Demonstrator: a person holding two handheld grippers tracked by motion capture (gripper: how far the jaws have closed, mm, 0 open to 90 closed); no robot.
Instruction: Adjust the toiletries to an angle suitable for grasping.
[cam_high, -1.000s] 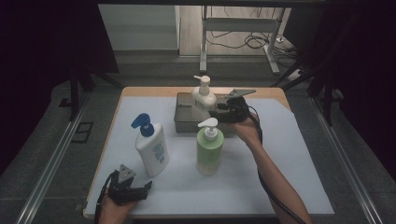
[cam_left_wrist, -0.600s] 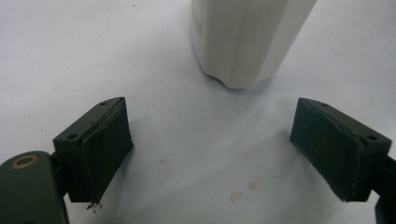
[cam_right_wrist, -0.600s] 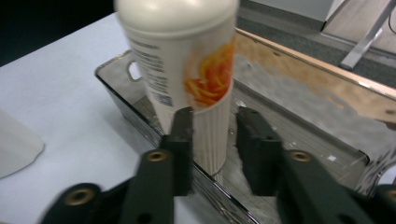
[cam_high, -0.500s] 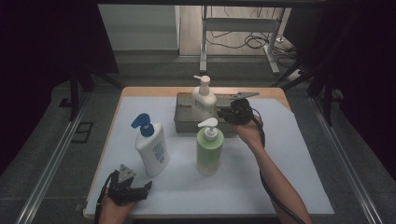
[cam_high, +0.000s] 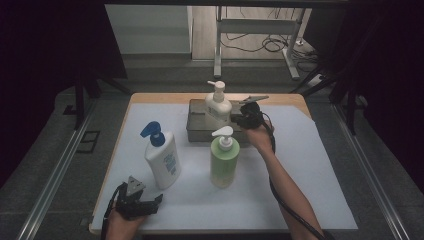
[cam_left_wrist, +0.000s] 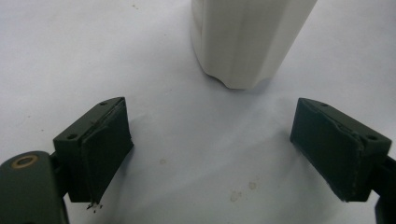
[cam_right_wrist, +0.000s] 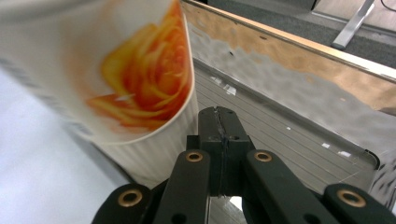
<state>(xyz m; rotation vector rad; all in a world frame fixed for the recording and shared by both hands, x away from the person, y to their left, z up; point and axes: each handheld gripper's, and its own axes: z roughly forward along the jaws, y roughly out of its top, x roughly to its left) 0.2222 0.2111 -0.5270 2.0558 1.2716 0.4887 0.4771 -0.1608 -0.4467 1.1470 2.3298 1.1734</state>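
Observation:
A white pump bottle (cam_high: 218, 107) with an orange rose label (cam_right_wrist: 140, 79) stands in a metal tray (cam_high: 197, 125) at the back of the mat. My right gripper (cam_high: 240, 120) sits just right of it over the tray. Its jaws have just been closing and now meet pad to pad (cam_right_wrist: 218, 135), with nothing between them and the bottle beside them. My left gripper (cam_high: 152, 202) rests at the mat's front left, its jaws wide open (cam_left_wrist: 210, 154) and empty. The base of a white bottle (cam_left_wrist: 247, 42) stands ahead of it.
A green pump bottle (cam_high: 223, 160) stands mid-mat in front of the tray. A white bottle with a blue pump (cam_high: 162, 157) stands left of it, near my left gripper. The white mat (cam_high: 310, 170) covers a wooden table (cam_high: 165, 97) and lies bare at the right.
My right hand has dipped slightly at the tray beside the white pump bottle. The left hand and all three bottles have stayed put.

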